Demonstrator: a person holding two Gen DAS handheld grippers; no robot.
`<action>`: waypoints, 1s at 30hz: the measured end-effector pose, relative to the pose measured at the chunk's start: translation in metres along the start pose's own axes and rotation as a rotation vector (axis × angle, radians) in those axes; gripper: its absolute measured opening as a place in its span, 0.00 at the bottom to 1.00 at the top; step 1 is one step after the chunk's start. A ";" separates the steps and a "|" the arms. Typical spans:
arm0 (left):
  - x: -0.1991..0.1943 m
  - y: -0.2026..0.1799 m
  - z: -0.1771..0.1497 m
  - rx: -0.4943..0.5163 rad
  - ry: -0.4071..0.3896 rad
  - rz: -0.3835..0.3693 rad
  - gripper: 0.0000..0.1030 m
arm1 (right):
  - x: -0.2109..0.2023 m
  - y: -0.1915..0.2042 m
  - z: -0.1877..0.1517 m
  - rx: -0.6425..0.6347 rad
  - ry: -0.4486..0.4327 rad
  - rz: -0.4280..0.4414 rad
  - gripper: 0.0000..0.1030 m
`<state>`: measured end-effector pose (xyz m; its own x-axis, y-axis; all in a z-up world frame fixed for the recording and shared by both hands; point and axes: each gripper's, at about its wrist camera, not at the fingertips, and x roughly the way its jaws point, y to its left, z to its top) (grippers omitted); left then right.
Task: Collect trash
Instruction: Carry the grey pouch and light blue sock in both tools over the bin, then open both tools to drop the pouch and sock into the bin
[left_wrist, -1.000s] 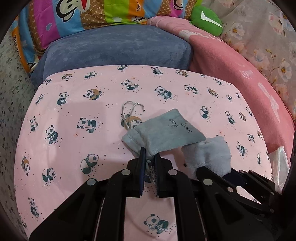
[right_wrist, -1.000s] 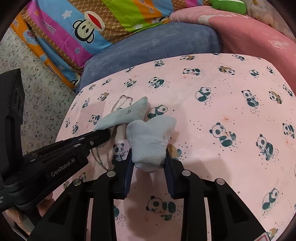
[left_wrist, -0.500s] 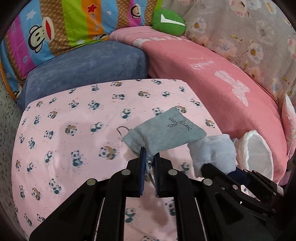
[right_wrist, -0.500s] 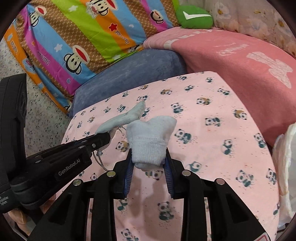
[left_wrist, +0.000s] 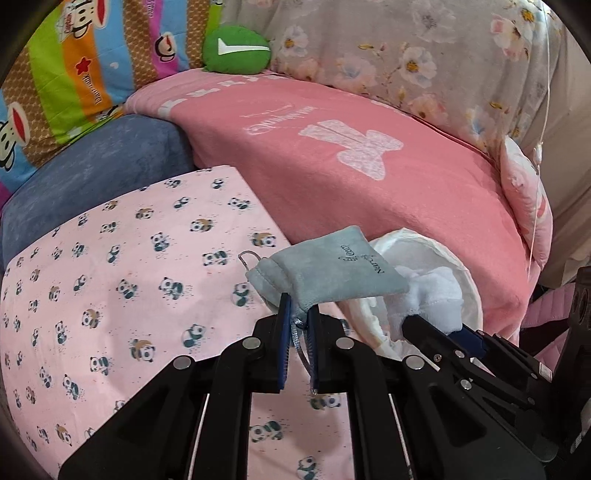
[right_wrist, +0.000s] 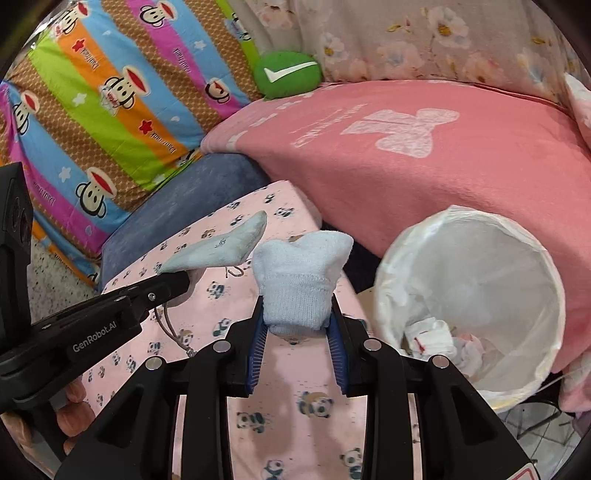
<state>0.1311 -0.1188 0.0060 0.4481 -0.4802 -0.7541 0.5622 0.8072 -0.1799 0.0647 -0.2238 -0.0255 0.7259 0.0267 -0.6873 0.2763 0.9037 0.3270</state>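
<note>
Fabric items, both soft, light and limp: the left hand-held gripper (left_wrist: 295, 314) pinches a grey drawstring pouch (left_wrist: 325, 269) by its gathered neck; the right hand-held gripper (right_wrist: 295, 325) squeezes a pale blue sock (right_wrist: 299, 280) at its cuff, above the panda-print bed (right_wrist: 314, 406). Just beside stands a white-lined bin (right_wrist: 546, 266) holding crumpled tissues (right_wrist: 436, 339).

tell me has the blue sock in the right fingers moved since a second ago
Yes: the blue sock has been carried off the panda sheet toward the lined bin.
</note>
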 end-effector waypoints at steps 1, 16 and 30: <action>0.002 -0.009 0.000 0.010 0.003 -0.009 0.08 | -0.005 -0.012 0.001 0.013 -0.005 -0.010 0.30; 0.019 -0.098 -0.006 0.133 0.039 -0.076 0.08 | -0.048 -0.124 0.002 0.124 -0.070 -0.088 0.30; 0.065 -0.138 -0.002 0.180 0.095 -0.090 0.09 | -0.050 -0.165 0.001 0.161 -0.067 -0.131 0.30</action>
<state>0.0810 -0.2610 -0.0195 0.3278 -0.5063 -0.7976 0.7160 0.6840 -0.1400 -0.0164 -0.3745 -0.0439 0.7159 -0.1195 -0.6879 0.4642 0.8174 0.3411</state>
